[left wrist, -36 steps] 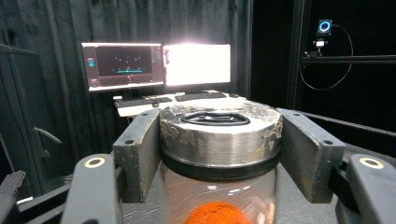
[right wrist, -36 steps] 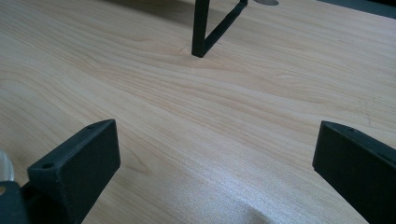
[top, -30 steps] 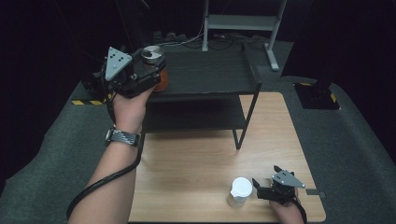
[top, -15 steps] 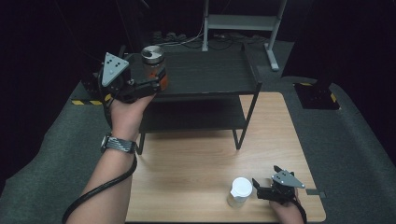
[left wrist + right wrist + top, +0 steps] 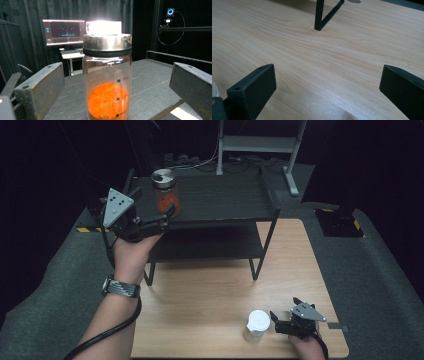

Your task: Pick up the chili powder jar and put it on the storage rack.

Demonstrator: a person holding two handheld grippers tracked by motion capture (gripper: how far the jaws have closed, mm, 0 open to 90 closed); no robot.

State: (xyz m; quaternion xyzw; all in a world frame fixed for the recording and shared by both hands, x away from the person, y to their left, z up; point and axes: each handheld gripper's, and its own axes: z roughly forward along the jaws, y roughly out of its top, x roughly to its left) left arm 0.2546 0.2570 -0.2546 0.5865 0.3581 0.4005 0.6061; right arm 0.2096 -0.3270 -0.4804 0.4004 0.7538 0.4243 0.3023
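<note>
- Dark curtains and a lit monitor [image 5: 65, 32] close off the far side of the room, and a pale wooden tabletop [image 5: 210, 305] carries a black two-level rack [image 5: 220, 200] at its far edge.
- On the rack's top shelf, toward its left end, stands a glass jar [image 5: 165, 195] with a metal lid, upright, holding something orange in its lower part. It sits close to the shelf's near edge, which I judge makes it easy to reach from my side.
- My left gripper [image 5: 162, 217] is raised to shelf height just in front of the jar. In the left gripper view the jar [image 5: 107, 80] stands centred between the two black fingers [image 5: 41, 87], which are spread wide with clear gaps on both sides; nothing is held.
- I read that as alignment for a side grasp on the glass body below the lid, where the wall is straight.
- My right gripper [image 5: 280, 322] lies low on the near right of the tabletop, fingers [image 5: 254, 87] wide apart and holding nothing, with bare wood between them.
- Just left of it stands a small clear cup with a white lid [image 5: 257, 324], apart from the fingers. The right hand seems parked there, out of the way while the left works.
</note>
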